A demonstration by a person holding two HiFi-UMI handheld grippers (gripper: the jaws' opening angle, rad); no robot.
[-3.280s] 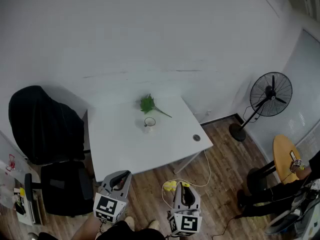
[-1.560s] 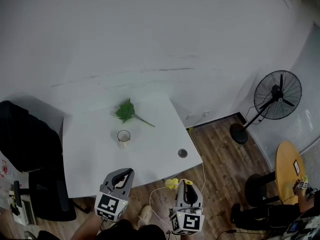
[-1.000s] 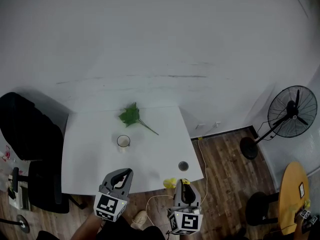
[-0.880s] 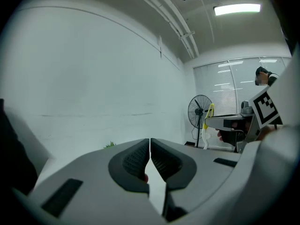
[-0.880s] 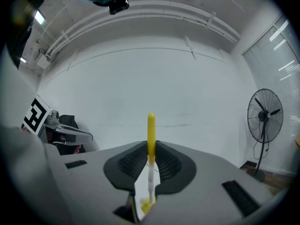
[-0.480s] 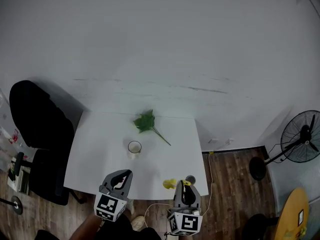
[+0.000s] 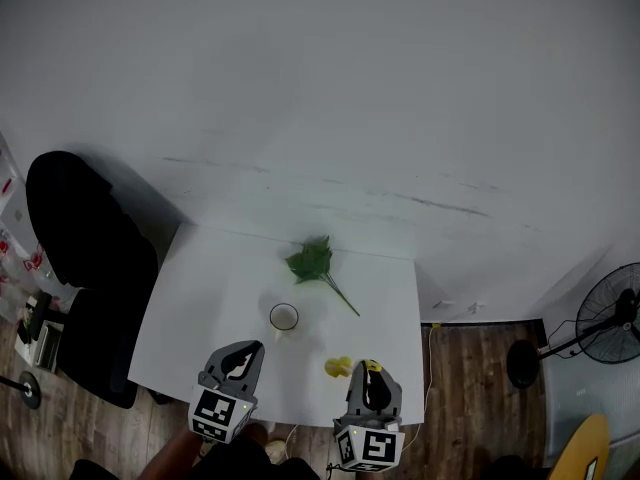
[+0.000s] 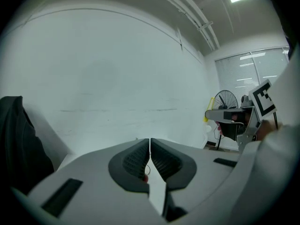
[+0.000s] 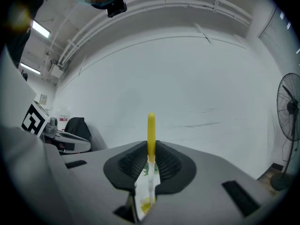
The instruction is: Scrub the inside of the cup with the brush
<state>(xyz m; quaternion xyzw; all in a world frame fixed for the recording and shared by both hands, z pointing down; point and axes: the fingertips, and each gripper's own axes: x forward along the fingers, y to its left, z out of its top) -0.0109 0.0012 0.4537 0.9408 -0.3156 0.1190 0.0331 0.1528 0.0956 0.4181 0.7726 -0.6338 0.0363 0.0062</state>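
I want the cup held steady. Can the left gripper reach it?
Probably yes: only bare table lies between the left gripper and the cup, though its shut, empty jaws must open first.

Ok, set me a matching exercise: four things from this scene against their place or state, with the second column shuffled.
Things:
1 cup
2 brush
3 left gripper
4 leafy sprig

Place or state:
a jaws shut, empty
b clamped in the right gripper
c lying on the table, beyond the cup
d standing upright, mid-table

Pairs: 1-d, 2-b, 3-a, 4-c
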